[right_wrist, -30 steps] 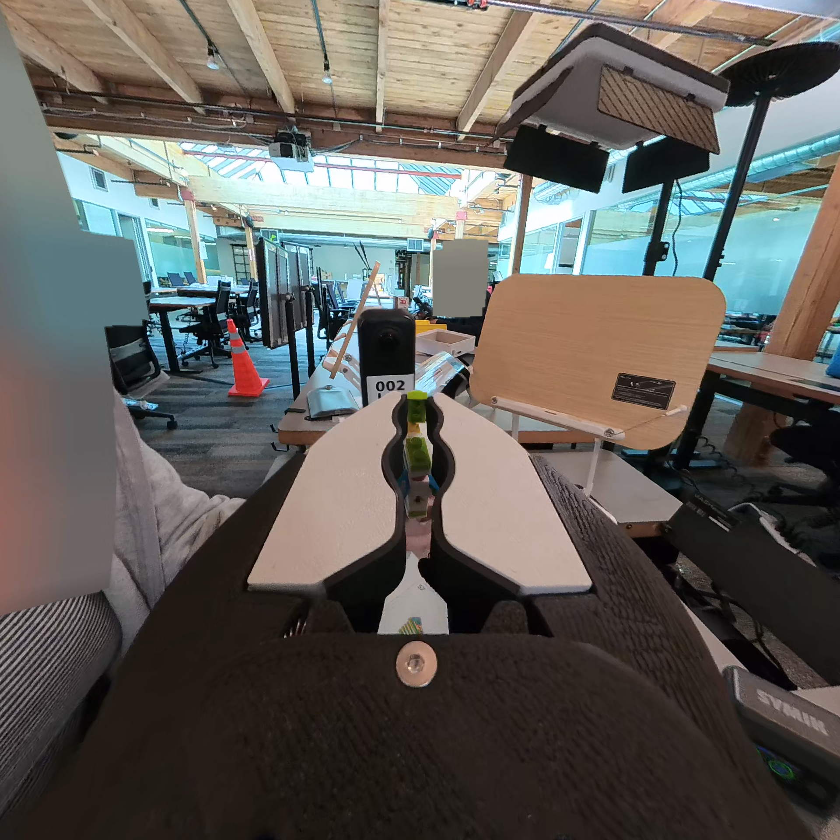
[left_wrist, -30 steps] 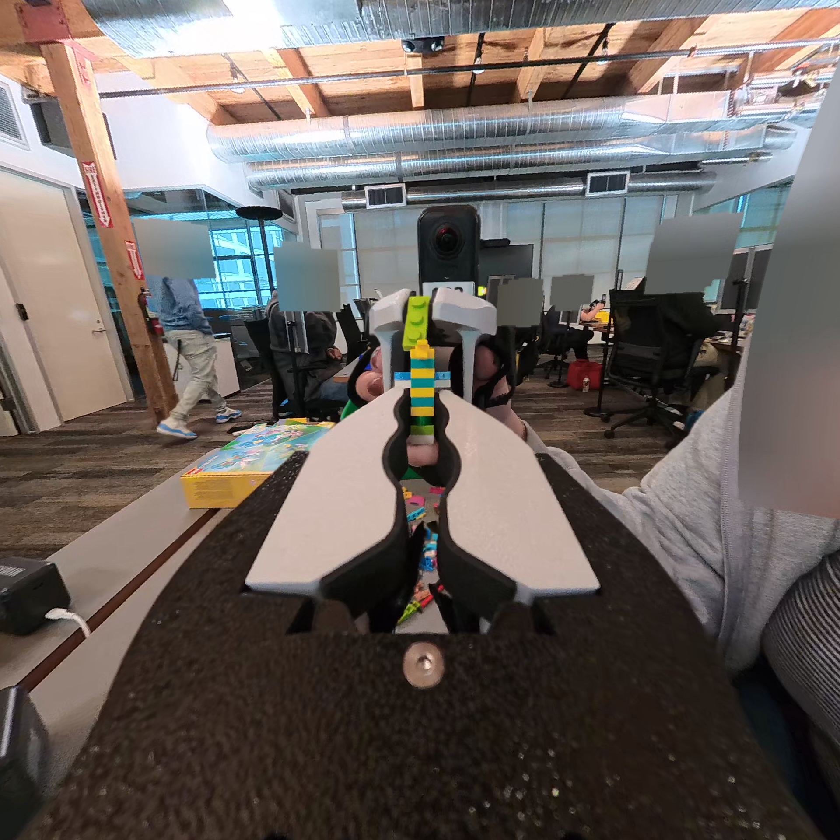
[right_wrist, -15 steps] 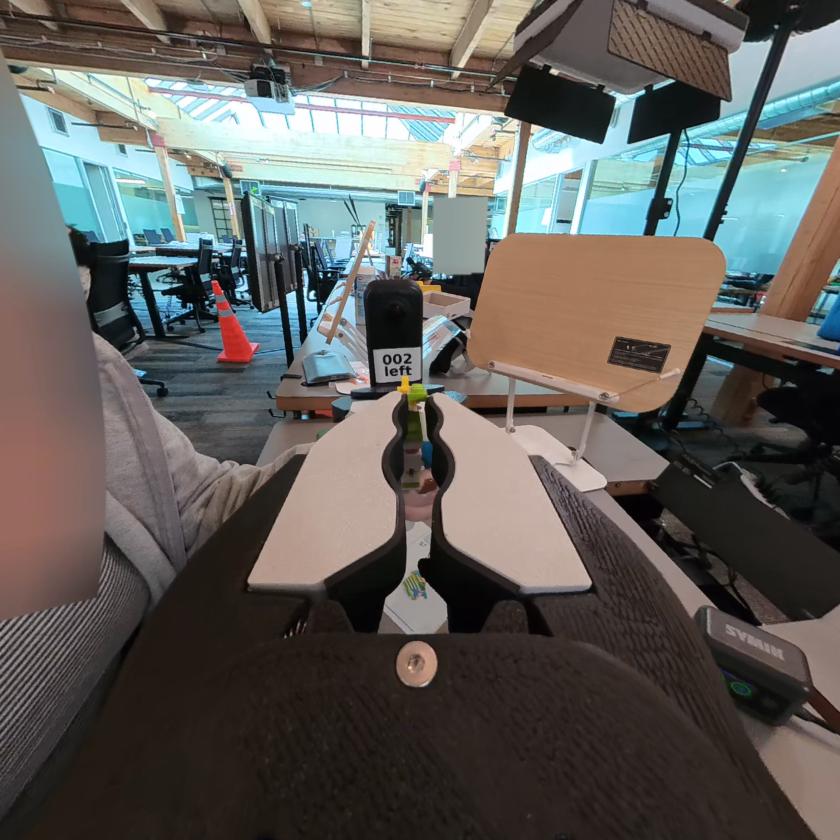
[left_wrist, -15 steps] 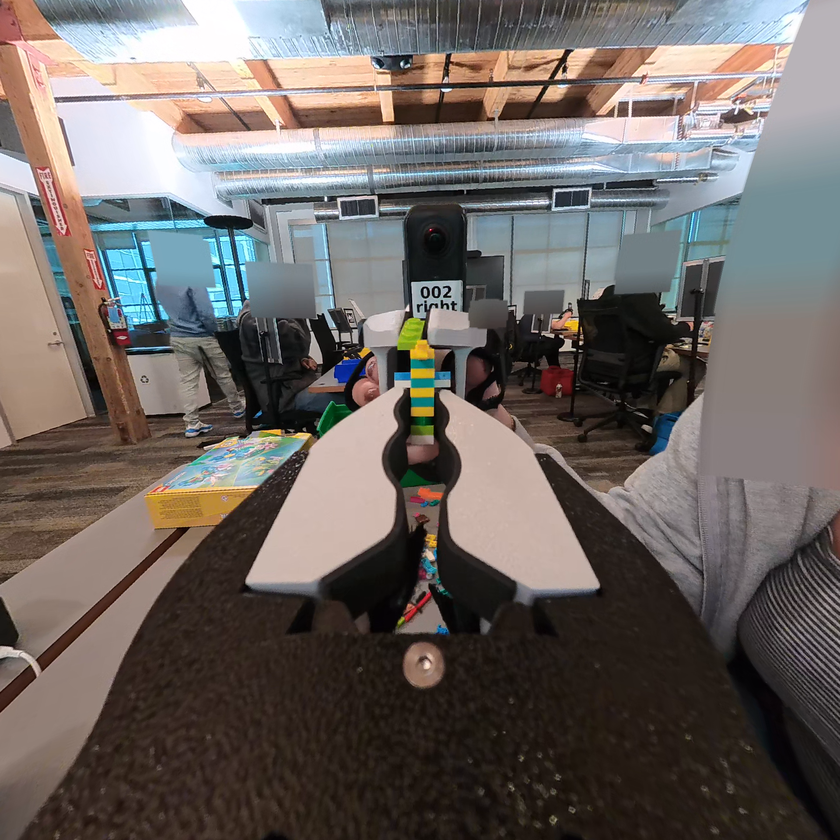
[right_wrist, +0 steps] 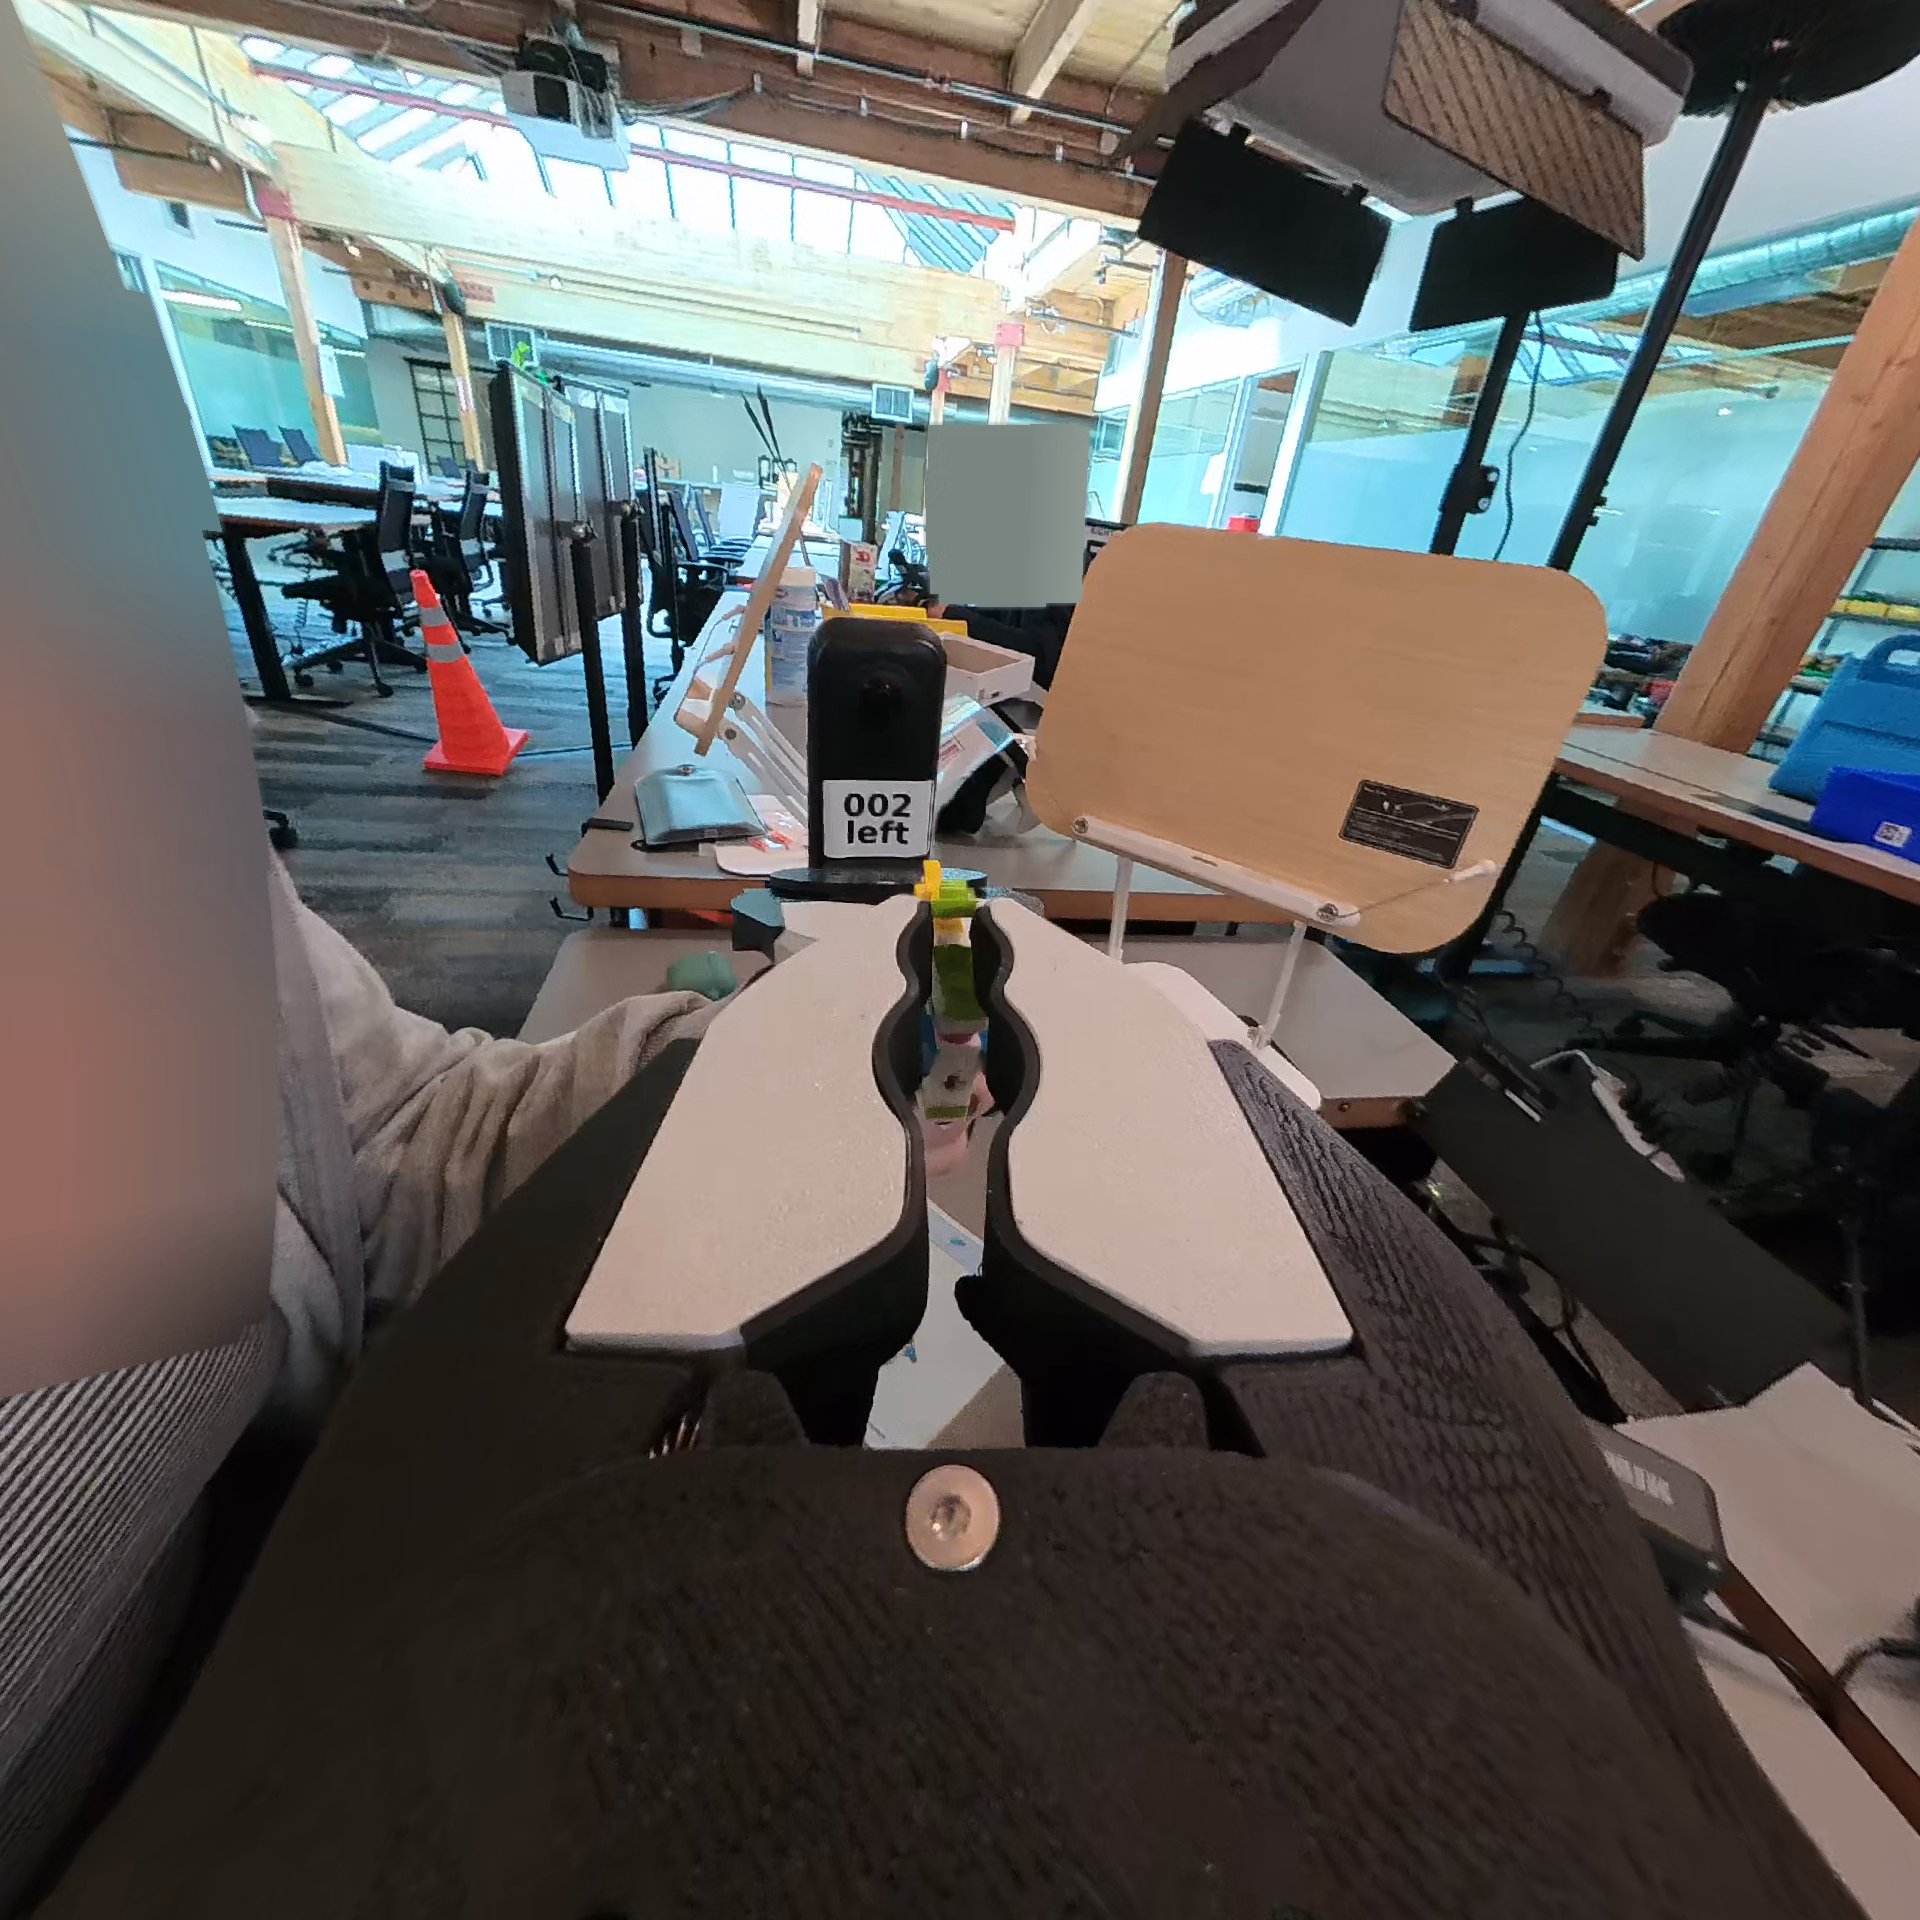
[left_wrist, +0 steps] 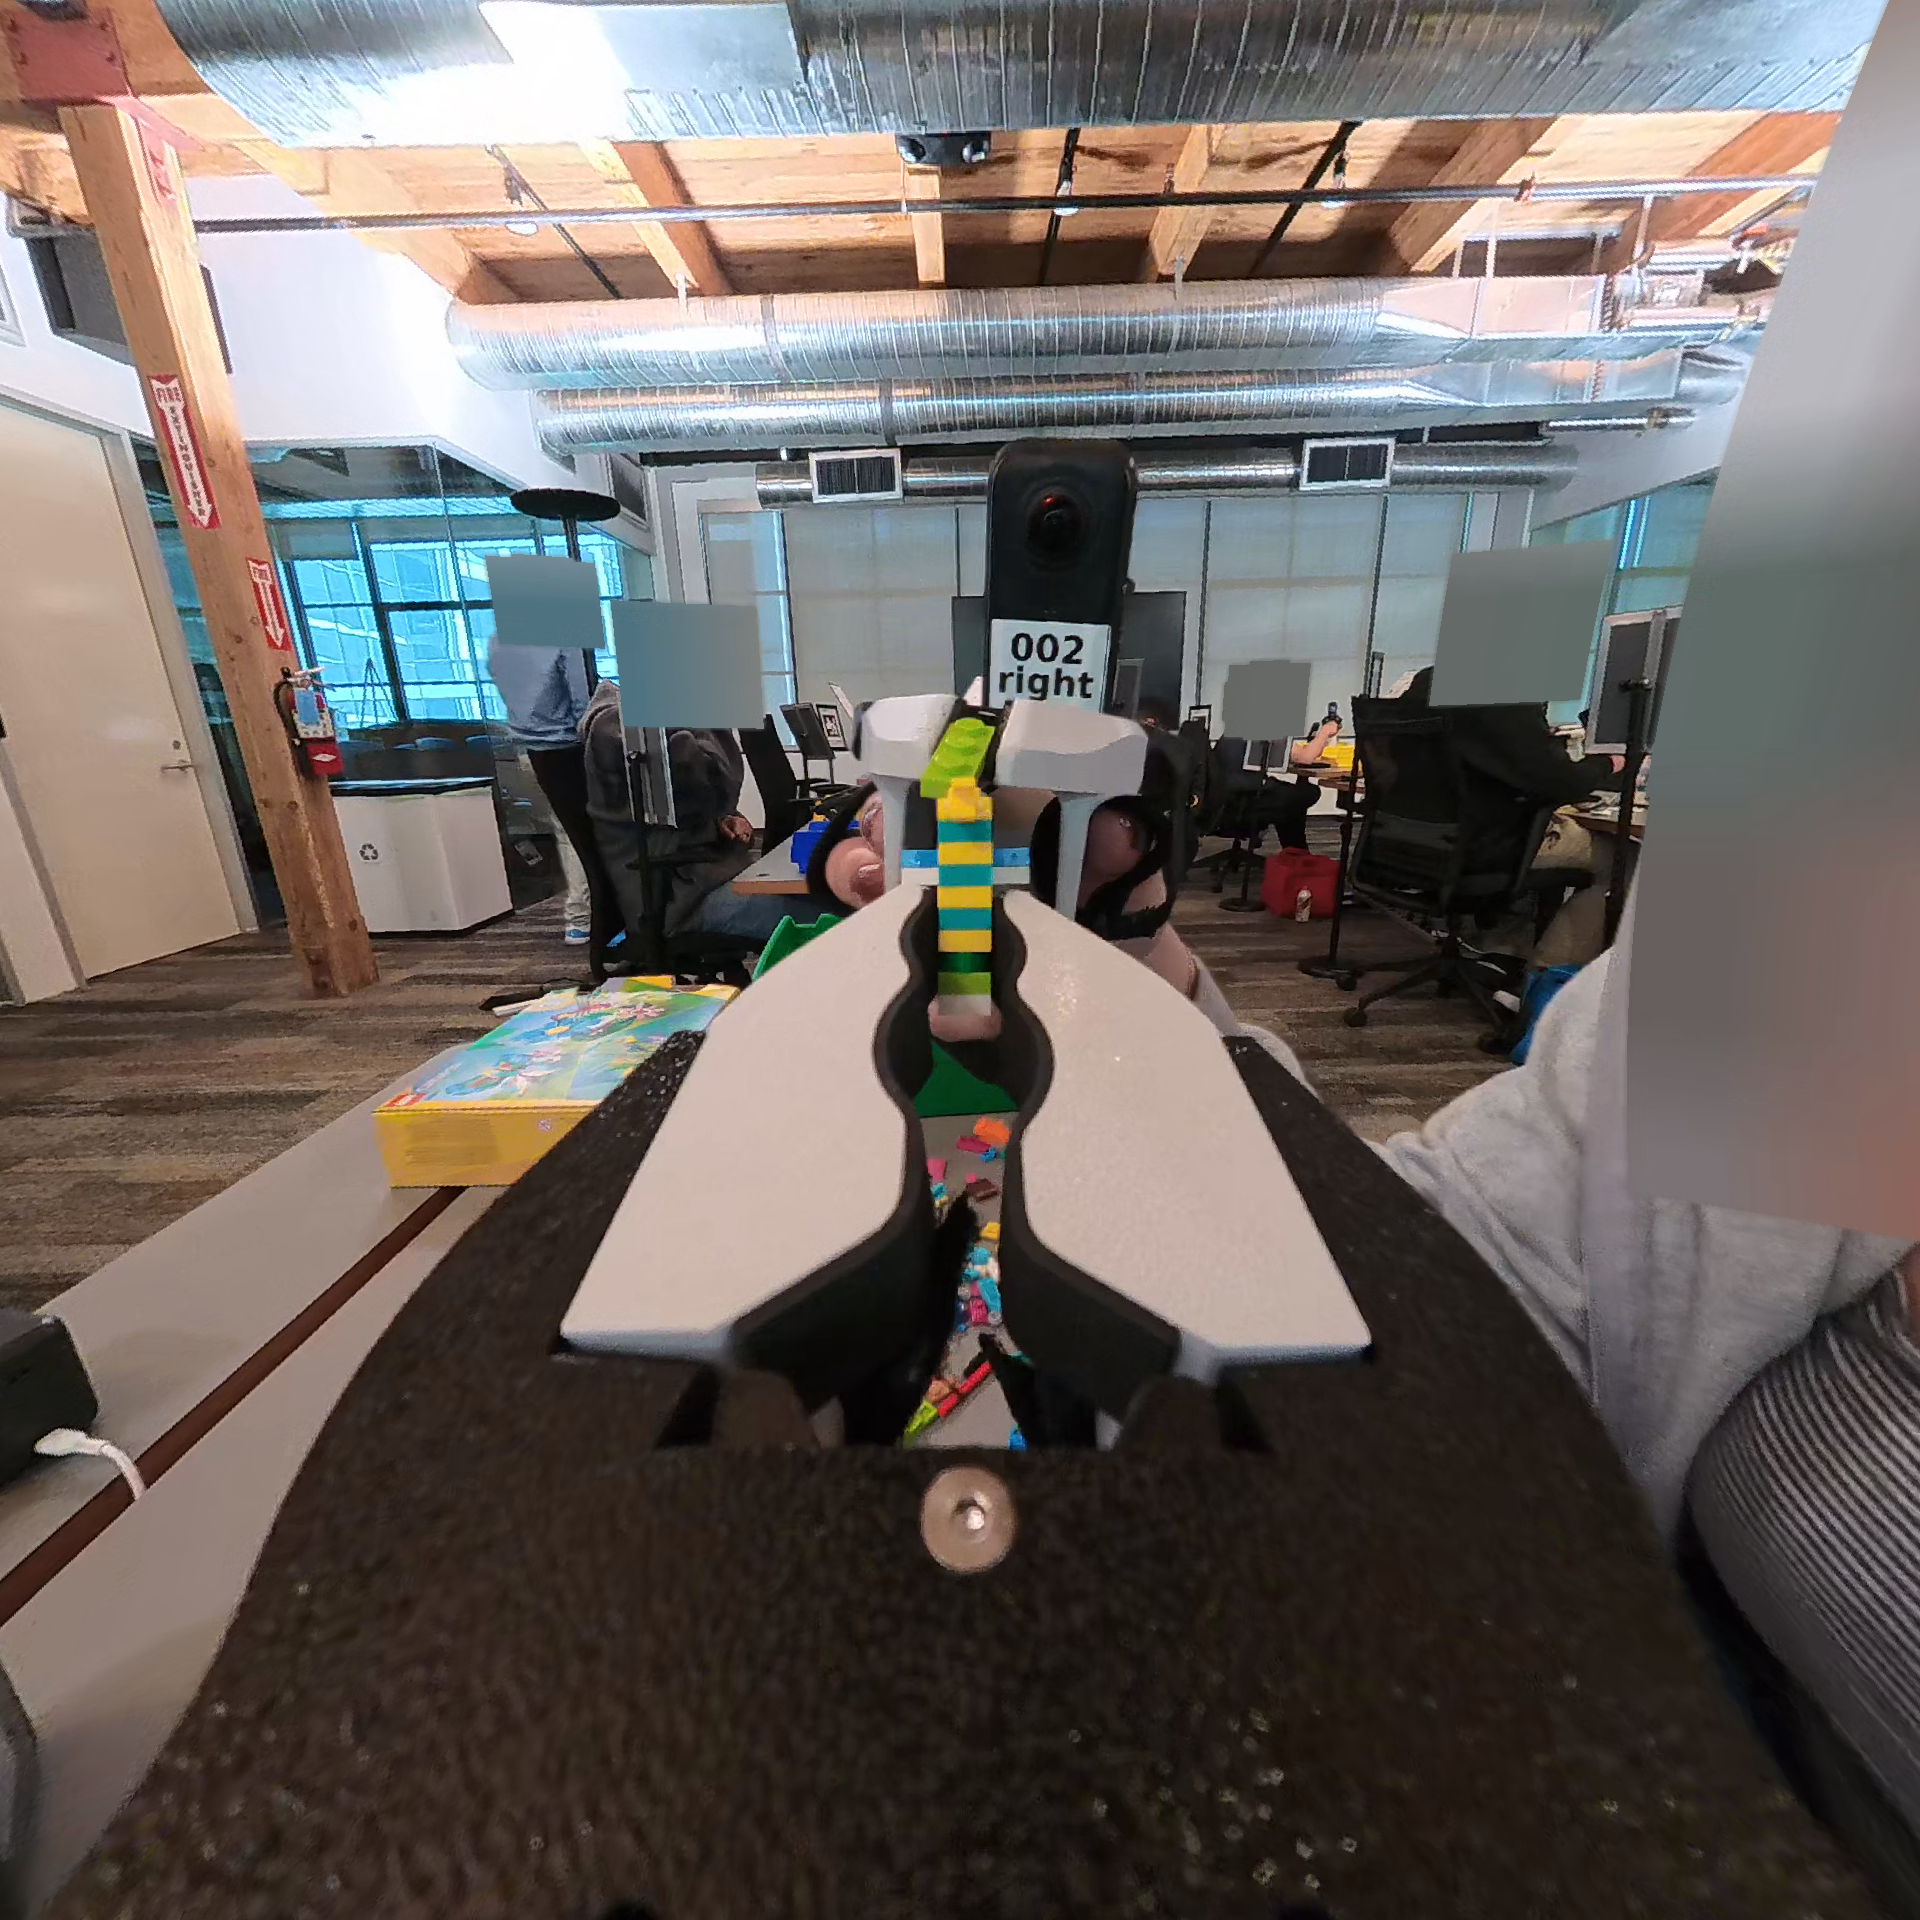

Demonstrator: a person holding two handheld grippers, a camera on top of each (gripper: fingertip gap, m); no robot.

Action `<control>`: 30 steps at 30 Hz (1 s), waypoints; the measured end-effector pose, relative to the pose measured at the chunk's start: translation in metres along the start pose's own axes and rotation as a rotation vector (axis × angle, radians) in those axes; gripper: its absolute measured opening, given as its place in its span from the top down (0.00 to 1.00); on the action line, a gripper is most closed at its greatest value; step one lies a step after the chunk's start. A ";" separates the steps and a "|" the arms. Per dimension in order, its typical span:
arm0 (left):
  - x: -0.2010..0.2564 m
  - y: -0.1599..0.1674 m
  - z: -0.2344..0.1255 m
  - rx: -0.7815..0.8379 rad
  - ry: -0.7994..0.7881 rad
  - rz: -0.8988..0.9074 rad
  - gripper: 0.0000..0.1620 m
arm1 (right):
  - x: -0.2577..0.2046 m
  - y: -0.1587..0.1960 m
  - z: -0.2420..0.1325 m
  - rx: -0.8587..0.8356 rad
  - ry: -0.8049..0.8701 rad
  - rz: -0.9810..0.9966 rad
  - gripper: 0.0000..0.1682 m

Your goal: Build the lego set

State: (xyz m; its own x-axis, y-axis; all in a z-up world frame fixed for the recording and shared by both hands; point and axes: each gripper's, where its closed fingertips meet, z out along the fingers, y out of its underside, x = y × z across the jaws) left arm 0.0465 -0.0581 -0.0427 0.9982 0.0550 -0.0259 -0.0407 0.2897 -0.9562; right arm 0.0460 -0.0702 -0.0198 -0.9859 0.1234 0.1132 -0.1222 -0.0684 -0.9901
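Observation:
My left gripper [left_wrist: 961,906] is shut on a narrow striped lego stack [left_wrist: 962,894] of yellow, teal, green and white bricks and holds it upright above the table. My right gripper [left_wrist: 977,750] faces it from the far side. It is shut on a lime green brick [left_wrist: 961,753] that sits tilted against the top of the stack. In the right wrist view my right gripper [right_wrist: 953,916] pinches the lime brick [right_wrist: 958,982], with the stack [right_wrist: 948,1093] just beyond it. A person's fingertip shows under the stack.
A yellow lego box [left_wrist: 540,1081] lies on the grey table [left_wrist: 260,1226] at the left. Loose small bricks [left_wrist: 977,1268] and a green piece [left_wrist: 961,1081] lie below the grippers. A wooden book stand [right_wrist: 1320,727] stands at the right. A black device [left_wrist: 31,1392] sits at the left edge. Less than 4 cm separates the two grippers' tips.
Both grippers keep their hold with the lime brick against the stack's top. The pair has shifted slightly and tipped down, so more of the table shows.

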 end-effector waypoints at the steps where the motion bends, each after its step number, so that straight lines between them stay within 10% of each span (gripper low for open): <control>1: 0.001 -0.002 0.000 0.001 -0.005 0.001 0.95 | -0.001 -0.002 0.000 0.003 -0.014 -0.004 0.97; 30: 0.005 0.005 0.005 -0.020 0.029 -0.004 0.95 | -0.006 0.006 -0.003 -0.061 -0.124 0.019 0.97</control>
State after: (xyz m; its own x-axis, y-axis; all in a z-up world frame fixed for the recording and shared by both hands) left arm 0.0506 -0.0515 -0.0460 0.9992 0.0255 -0.0299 -0.0357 0.2703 -0.9621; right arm 0.0512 -0.0686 -0.0263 -0.9950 -0.0011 0.0996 -0.0996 -0.0085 -0.9950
